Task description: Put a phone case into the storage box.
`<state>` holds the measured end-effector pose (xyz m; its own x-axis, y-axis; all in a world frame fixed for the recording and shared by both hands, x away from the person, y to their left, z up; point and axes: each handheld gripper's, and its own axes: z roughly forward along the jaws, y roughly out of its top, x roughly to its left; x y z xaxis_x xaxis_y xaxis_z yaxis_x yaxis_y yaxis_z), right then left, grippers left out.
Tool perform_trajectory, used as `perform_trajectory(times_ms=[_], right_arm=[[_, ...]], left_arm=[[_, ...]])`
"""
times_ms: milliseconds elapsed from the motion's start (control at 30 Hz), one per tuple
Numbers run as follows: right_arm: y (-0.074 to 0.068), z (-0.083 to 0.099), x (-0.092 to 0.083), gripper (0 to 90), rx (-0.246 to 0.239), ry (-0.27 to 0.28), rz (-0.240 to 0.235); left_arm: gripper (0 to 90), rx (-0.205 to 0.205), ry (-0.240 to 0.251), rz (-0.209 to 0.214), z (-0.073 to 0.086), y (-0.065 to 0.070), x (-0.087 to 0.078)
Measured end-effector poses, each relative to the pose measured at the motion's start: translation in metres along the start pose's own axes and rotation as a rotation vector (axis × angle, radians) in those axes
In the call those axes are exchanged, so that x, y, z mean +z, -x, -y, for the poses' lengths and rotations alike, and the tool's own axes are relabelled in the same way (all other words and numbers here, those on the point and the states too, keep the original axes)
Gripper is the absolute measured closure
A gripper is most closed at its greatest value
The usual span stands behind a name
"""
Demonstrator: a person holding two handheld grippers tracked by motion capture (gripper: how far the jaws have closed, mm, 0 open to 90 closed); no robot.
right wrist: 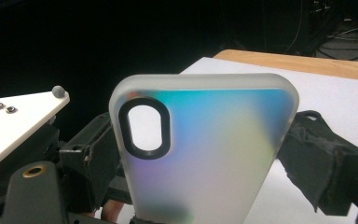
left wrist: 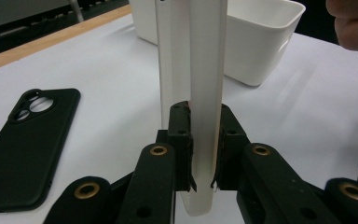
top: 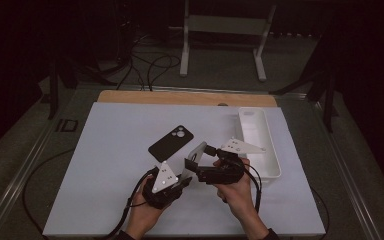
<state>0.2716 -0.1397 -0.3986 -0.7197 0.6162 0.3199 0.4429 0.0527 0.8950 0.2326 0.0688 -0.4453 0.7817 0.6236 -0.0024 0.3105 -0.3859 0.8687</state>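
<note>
both grippers are on the translucent phone case (top: pixel 196 153), held up off the white table (top: pixel 110 165) at lower centre of the high view. left gripper (left wrist: pixel 201 154) is clamped across the case's thickness near its bottom end; in the left gripper view the case (left wrist: pixel 193 84) stands edge-on between the pads, running up the middle of the frame. right gripper (top: pixel 192 164) spans the case's width: in the right gripper view the case (right wrist: pixel 200 149) fills the centre, camera cutout at its upper left, with the padded fingers (right wrist: pixel 324 168) pressing the right edge and the other pad against the left edge. so jaws wide, but closed on the case, not free.

black phone case (top: pixel 171 143) lies flat on the table just above and left of the grippers, camera end pointing to the upper right. white bin (top: pixel 258 142) sits at the right side of the table, looks empty from here.

step in hand, as i read it: a two-handed hold or handover of the translucent case, mid-air. next move probably calls for one gripper to release while the other keeps a firm grip, then carry toward the bin or the table. risk: thin, slick case can pivot in the left's narrow pinch once the right lets go.
</note>
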Motion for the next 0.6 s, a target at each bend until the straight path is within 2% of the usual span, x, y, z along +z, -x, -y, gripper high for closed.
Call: perform_trajectory(times_ms=[200, 233, 300, 600], right_arm=[[-0.0006, 0.0, 0.0007, 17.0, -0.006, -0.002, -0.002], [-0.0004, -0.0001, 0.0009, 17.0, -0.009, -0.002, 0.001], [-0.0001, -0.0001, 0.0009, 17.0, -0.005, -0.001, 0.002], [0.0023, -0.0015, -0.0003, 16.9, -0.012, 0.005, 0.015]], left_arm=[[77.8, 0.013, -0.002, 0.01, 0.0003, 0.0005, -0.0011], [74.6, 0.015, -0.001, 0.013, 0.0004, 0.0004, -0.0016], [74.1, 0.018, 0.001, 0.015, 0.0006, 0.0003, -0.003], [68.5, 0.013, 0.0, 0.0, 0.0016, -0.0027, -0.0087]])
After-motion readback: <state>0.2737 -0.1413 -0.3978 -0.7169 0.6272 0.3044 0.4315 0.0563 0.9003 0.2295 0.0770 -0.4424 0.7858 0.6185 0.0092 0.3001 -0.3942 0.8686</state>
